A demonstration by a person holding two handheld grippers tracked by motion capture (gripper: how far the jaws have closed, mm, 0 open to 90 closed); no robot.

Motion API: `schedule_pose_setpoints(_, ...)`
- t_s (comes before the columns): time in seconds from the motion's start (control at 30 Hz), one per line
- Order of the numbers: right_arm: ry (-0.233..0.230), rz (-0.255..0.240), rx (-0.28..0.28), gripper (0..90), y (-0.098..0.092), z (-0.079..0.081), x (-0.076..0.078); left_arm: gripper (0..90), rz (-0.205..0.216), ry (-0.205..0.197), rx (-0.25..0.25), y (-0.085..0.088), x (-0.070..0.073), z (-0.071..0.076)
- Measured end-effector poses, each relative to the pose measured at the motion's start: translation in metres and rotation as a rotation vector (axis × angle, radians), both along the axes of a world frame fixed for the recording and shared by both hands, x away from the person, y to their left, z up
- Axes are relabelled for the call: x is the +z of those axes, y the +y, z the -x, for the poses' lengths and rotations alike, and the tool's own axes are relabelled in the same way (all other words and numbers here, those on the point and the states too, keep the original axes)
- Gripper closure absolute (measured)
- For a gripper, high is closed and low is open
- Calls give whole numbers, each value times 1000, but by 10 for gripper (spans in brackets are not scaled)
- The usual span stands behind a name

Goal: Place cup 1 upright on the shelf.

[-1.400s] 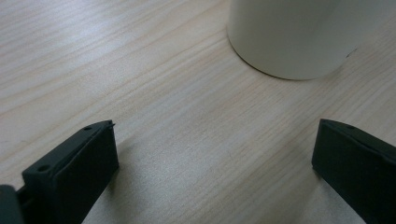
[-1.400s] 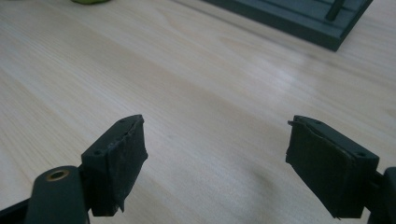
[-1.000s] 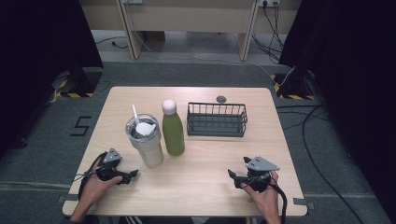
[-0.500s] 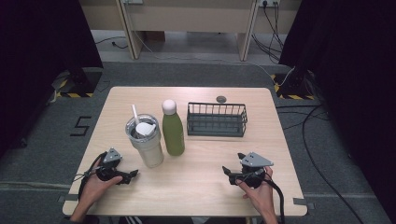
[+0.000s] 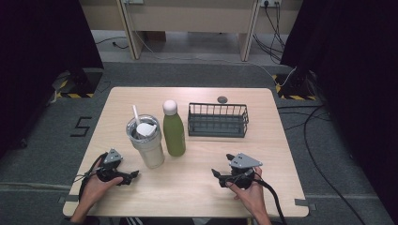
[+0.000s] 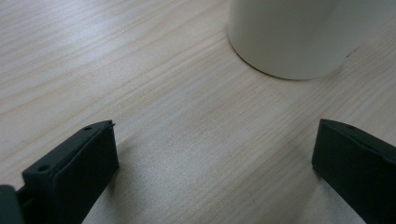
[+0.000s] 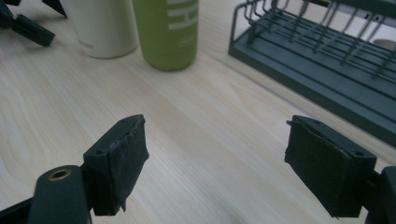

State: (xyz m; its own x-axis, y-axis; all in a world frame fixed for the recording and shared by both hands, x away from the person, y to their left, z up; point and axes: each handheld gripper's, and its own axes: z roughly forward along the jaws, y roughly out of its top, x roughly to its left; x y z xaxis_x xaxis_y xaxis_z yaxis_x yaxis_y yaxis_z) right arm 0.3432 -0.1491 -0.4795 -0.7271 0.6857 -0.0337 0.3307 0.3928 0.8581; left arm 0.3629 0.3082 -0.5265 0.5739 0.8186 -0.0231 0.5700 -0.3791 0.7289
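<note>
Centrally, smooth green bottle (image 5: pixel 174 133) beside rectangular wire basket (image 5: pixel 218 120).

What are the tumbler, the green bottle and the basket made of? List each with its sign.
Tumbler: probably steel, cream matte coat; bare grey rim.
Green bottle: likely coated metal, satin olive with printed letters; white cap, perhaps plastic.
Basket: thin dark wire bars, apparently painted metal.

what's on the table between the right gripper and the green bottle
Nothing: in the right gripper view, bare wood runs from the open right gripper to the green bottle.
</note>
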Motion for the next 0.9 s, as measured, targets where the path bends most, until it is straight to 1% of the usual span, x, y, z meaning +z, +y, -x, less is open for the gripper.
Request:
schedule_pose_setpoints(0.03, 0, 0, 0, 207, 0, 0, 0, 0, 0, 0, 0, 0, 0, 0)
schedule_pose_setpoints(0.07, 6, -26, 22, 205, 7, -1, 0, 0, 0, 0, 0, 0, 0, 0)
schedule_pose_setpoints(0.1, 6, -26, 22, 205, 7, -1, 0, 0, 0, 0, 0, 0, 0, 0)
schedule_pose_setpoints(0.13, 3, -26, 38, 202, 14, -1, 0, 0, 0, 0, 0, 0, 0, 0)
schedule_pose_setpoints(0.2, -4, -27, 58, 203, 21, -1, 1, 0, -1, 0, 0, 0, 0, 0)
schedule_pose_setpoints(0.27, -9, -42, 71, 204, 28, -1, 1, 0, 0, 0, 0, 0, 0, 0)
schedule_pose_setpoints(0.37, -7, -18, 87, 197, 36, -1, 0, 0, -1, 0, 0, 0, 0, 0)
schedule_pose_setpoints(0.43, -10, -18, 94, 196, 39, -2, 0, 0, -1, 0, 0, 0, 0, 0)
schedule_pose_setpoints(0.47, -7, -27, 106, 197, 44, -2, 0, 0, -1, 0, 0, 0, 0, 0)
schedule_pose_setpoints(0.57, -10, -39, 115, 196, 48, -2, 0, 0, -1, 0, 0, 0, 0, 0)
schedule_pose_setpoints(0.67, -20, -45, 138, 187, 57, -3, 1, 0, -1, 0, 1, 0, 0, 0)
schedule_pose_setpoints(0.8, -33, -54, 172, 182, 71, -3, 4, 0, -1, 0, 0, 0, 0, 0)
schedule_pose_setpoints(0.9, -38, -75, 190, 174, 85, -5, 7, 0, 0, 0, 0, 0, 0, 0)
